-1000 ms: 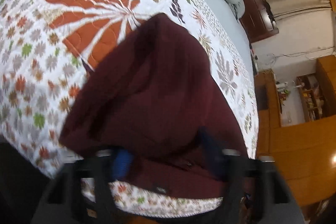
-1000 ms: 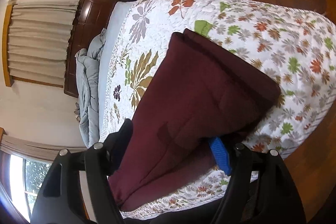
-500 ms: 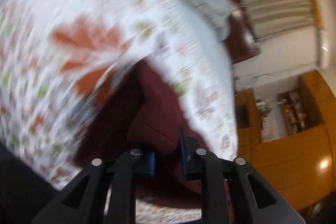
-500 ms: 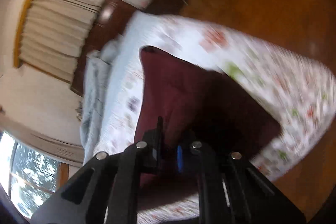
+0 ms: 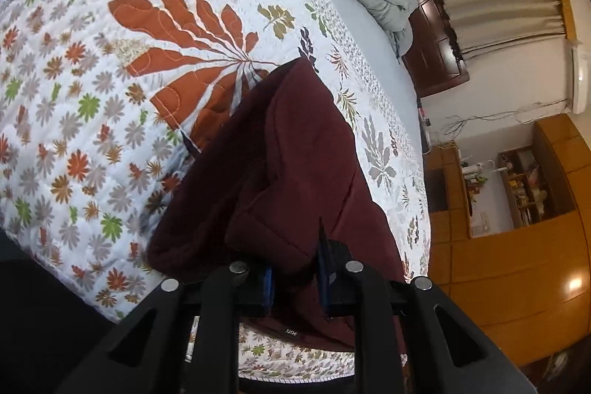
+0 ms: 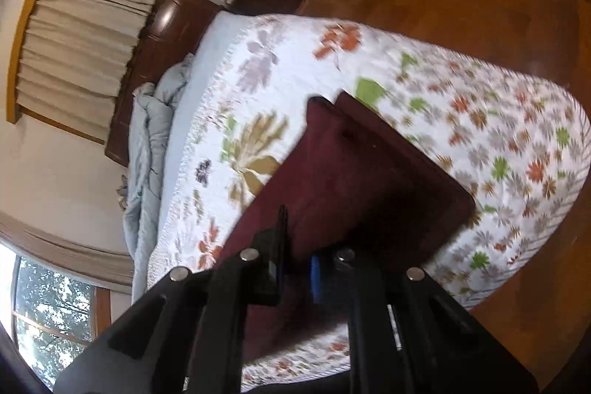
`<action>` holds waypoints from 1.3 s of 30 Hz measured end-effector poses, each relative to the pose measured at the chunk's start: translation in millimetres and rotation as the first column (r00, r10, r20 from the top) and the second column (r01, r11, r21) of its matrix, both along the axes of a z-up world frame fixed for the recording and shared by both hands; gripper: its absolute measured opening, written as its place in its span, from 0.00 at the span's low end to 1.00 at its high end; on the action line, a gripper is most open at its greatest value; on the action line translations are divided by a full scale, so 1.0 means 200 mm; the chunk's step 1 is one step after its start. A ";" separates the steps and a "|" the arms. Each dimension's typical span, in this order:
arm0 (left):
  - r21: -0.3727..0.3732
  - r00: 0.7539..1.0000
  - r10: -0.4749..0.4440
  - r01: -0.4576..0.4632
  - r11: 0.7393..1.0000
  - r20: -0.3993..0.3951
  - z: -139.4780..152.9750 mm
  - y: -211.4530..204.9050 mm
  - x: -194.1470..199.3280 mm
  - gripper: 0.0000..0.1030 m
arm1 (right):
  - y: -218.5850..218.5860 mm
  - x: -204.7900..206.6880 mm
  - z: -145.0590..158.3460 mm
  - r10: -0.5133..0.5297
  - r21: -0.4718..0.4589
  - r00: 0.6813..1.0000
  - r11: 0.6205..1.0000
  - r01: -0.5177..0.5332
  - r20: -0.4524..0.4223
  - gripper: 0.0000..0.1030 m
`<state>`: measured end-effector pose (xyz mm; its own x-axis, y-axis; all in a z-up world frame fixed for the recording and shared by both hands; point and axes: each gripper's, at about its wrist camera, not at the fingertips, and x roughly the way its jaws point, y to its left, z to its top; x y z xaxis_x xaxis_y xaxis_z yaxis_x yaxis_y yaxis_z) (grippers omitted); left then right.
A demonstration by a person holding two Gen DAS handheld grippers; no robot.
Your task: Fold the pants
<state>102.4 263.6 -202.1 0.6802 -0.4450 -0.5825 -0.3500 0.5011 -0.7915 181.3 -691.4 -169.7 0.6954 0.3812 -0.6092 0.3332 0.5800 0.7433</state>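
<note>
Our fingers (image 5: pixel 266 279) on the left gripper (image 5: pixel 295 279) are closed down to a narrow gap with a thick bunch of the maroon pants (image 5: pixel 288 172) pinched between the blue pads. On the right gripper (image 6: pixel 297 268) the fingers (image 6: pixel 275 264) stand just as close together, and the near edge of the pants (image 6: pixel 354 187) runs into that gap, so we judge that it grips too, though the blur leaves this less sure.

The pants lie on the floral quilt (image 5: pixel 110 61) of the bed, near its corner, already doubled into a compact block. We hold the near end, one gripper at each side.

We read this as the start of another fold. Next we should lift both ends evenly, carry them toward the far edge together, and lay them down square before letting go, so the layers do not slip apart.
</note>
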 end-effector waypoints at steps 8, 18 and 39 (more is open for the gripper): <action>-0.049 0.997 0.004 -0.008 0.999 -0.082 -0.12 0.01 -0.04 0.19 | -0.06 -0.08 -0.22 -0.032 0.083 0.995 0.996 0.040 -0.094 0.17; 0.007 1.000 0.017 -0.017 1.000 -0.017 -0.03 -0.02 -0.05 0.18 | 0.00 0.01 -0.03 -0.006 0.008 0.999 1.000 0.007 -0.036 0.07; -0.010 0.998 -0.069 0.069 0.998 -0.016 -0.06 -0.17 -0.10 0.63 | 0.60 -0.14 -0.21 0.192 0.235 0.981 0.955 -0.183 -0.018 0.63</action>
<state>82.1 229.3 -214.4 0.6385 -0.4956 -0.5888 -0.3276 0.5172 -0.7906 153.8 -572.1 -211.0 0.5749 0.6357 -0.5152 0.2674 0.4492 0.8525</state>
